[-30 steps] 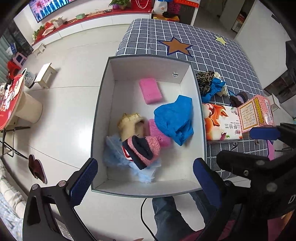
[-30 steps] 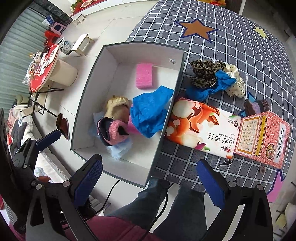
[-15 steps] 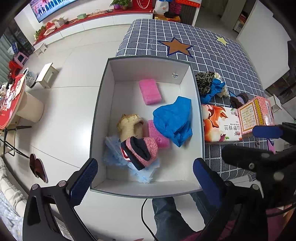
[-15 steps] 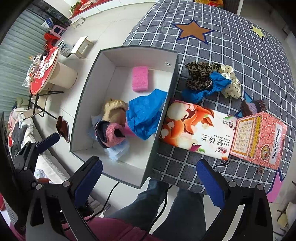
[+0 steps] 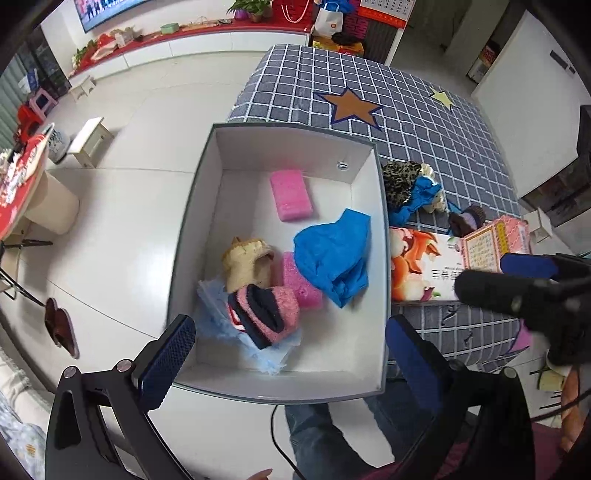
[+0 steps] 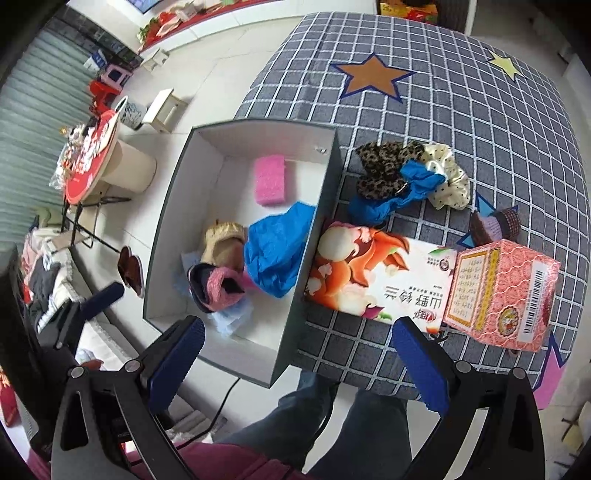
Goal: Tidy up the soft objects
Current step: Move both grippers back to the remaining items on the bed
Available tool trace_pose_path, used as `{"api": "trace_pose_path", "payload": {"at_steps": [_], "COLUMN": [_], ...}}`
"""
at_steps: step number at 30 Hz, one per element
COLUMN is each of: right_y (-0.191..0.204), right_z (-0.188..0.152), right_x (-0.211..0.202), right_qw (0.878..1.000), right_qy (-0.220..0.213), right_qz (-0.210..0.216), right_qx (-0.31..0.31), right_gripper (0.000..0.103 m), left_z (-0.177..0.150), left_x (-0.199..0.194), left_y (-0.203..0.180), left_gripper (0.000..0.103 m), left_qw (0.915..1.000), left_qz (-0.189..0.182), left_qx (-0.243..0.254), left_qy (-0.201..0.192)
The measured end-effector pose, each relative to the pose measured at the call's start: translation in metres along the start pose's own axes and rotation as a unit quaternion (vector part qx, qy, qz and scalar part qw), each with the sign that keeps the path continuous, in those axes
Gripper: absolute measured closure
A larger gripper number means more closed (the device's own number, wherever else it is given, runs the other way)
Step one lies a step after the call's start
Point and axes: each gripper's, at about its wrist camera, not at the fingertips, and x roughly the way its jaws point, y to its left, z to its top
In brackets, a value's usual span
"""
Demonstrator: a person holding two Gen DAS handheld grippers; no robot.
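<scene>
Left gripper (image 5: 288, 347): jaws wide apart, empty, above the near wall of the box (image 5: 280, 393). Right gripper (image 6: 295, 354): jaws wide apart, empty, above the near edge of the worktop (image 6: 517, 122). In the box: pink sponge (image 5: 290, 194) near the far wall; blue cloth (image 5: 334, 254); tan slipper (image 5: 245, 262); pink-and-navy sock (image 5: 264, 308) on a pale blue mesh (image 5: 216, 314); second pink sponge (image 5: 301, 282) between sock and cloth. On the worktop, just beside the box: leopard scrunchie (image 6: 384, 168), blue scrunchie (image 6: 402, 192), cream dotted scrunchie (image 6: 448, 179), touching in a heap; a small brown-purple item (image 6: 495, 223) near it. Orange carton (image 6: 376, 280) against the box's right wall; pink carton (image 6: 502, 291) touching it. Worktop cover: grey check with stars. White tiled floor (image 5: 147, 122); stool (image 5: 90, 142); slippers (image 5: 61, 326); red shelf (image 5: 192, 31) along the far wall.
</scene>
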Motion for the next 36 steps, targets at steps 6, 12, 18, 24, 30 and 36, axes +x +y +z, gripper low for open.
{"api": "trace_pose_path", "payload": {"at_steps": [6,12,18,24,30,36], "right_y": [-0.025,-0.056,-0.099,-0.154,-0.197,-0.231], "right_z": [0.01,0.024,0.035,0.04,0.04,0.042], "right_x": [-0.016,-0.041,-0.062,-0.065,-0.054,-0.028], "right_qw": [0.999,0.998,0.994,0.989,0.984,0.979], "right_qy": [-0.02,-0.042,-0.059,-0.055,-0.035,0.002], "right_qz": [0.007,0.002,-0.011,-0.022,-0.027,-0.031], "right_qx": [0.033,0.056,0.089,0.137,0.175,0.204], "right_gripper": [0.001,0.001,0.001,0.001,0.001,0.001], "left_z": [0.003,0.015,0.033,0.05,0.065,0.088], "left_x": [0.001,0.002,0.007,0.023,0.039,0.058], "left_y": [-0.004,-0.004,-0.012,-0.031,-0.059,-0.094], "left_gripper": [0.0,0.0,0.0,0.0,0.0,0.0], "left_qw": [1.0,1.0,0.9997,0.9994,0.9986,0.9943], "left_qz": [0.0,0.004,-0.022,-0.025,-0.021,-0.003], "left_qx": [-0.004,-0.008,-0.011,-0.004,0.029,0.093], "left_qy": [0.002,-0.001,0.004,0.024,0.039,0.052]}}
